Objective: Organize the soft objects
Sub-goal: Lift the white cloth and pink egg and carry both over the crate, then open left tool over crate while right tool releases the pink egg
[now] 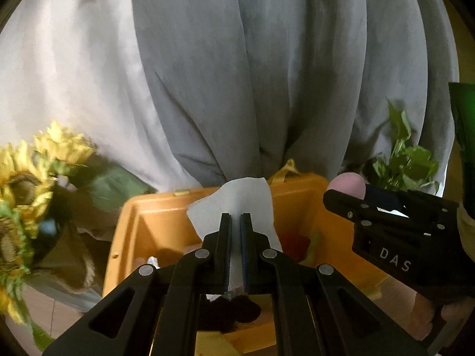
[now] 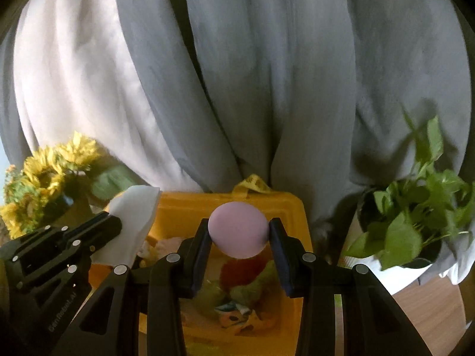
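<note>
Right wrist: pink ball (image 2: 237, 230) clamped in right hand-held gripper (image 2: 240, 255).

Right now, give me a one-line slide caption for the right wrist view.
Right tongs grip a pink ball above the yellow bin, while the left tongs hold a white cloth alongside.

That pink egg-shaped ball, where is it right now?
The pink ball is held in the right tongs, above the yellow bin, leafy plant to its right.
</note>
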`<state>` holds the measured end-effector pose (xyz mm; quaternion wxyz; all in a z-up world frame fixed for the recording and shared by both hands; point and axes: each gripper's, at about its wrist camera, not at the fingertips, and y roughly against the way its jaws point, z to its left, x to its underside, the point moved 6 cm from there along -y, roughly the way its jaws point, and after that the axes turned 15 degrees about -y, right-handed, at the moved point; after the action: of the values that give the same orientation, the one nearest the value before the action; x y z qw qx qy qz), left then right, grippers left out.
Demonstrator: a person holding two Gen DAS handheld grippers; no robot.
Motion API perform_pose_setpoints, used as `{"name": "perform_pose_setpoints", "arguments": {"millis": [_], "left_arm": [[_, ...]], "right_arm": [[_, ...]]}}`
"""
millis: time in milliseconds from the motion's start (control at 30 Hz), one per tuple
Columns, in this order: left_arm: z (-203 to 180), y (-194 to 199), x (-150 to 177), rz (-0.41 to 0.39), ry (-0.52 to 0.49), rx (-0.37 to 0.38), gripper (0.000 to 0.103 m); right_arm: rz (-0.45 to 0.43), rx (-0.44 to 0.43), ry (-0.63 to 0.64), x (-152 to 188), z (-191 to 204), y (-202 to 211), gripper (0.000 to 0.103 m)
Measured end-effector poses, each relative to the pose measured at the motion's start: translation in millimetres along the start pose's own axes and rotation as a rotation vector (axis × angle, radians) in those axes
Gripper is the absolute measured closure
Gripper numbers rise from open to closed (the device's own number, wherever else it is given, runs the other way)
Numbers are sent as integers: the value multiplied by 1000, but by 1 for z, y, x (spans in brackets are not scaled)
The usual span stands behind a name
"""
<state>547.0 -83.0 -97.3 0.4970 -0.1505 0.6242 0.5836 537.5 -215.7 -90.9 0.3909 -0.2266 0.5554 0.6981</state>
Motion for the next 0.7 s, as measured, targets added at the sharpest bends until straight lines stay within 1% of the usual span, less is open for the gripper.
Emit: {"name": "perform_pose_setpoints", "arguments": {"millis": [200,267,333,467,533,567,600,633,667,700], "left_arm": [[-3,-27,6,68,-4,50,95],[-5,-31,7,83,-2,61,95],[-5,-36,10,113,1,61,95],[-7,-42,18,170,16,107,94],[-8,-44,22,193,28,119,90],[-8,-45,23,198,33,122,84],[-7,-45,23,199,37,124,76],[-7,-43,24,202,43,121,73],[-7,-42,24,201,46,117,69],[-6,-39,24,200,48,112,67]], "right_arm": [[69,12,-7,3,-5,-24,63],[86,15,-10,6,-6,-29,63],[106,13,-15,8,-6,-34,62],[132,11,-25,11,-7,-40,62],[145,7,-33,13,-8,-42,62],[150,7,-36,13,-8,-42,61],[157,6,-40,14,-8,-43,59],[158,5,-45,13,-8,-42,52],[157,5,-49,13,-9,-41,49],[155,9,-49,13,-9,-40,47]]}}
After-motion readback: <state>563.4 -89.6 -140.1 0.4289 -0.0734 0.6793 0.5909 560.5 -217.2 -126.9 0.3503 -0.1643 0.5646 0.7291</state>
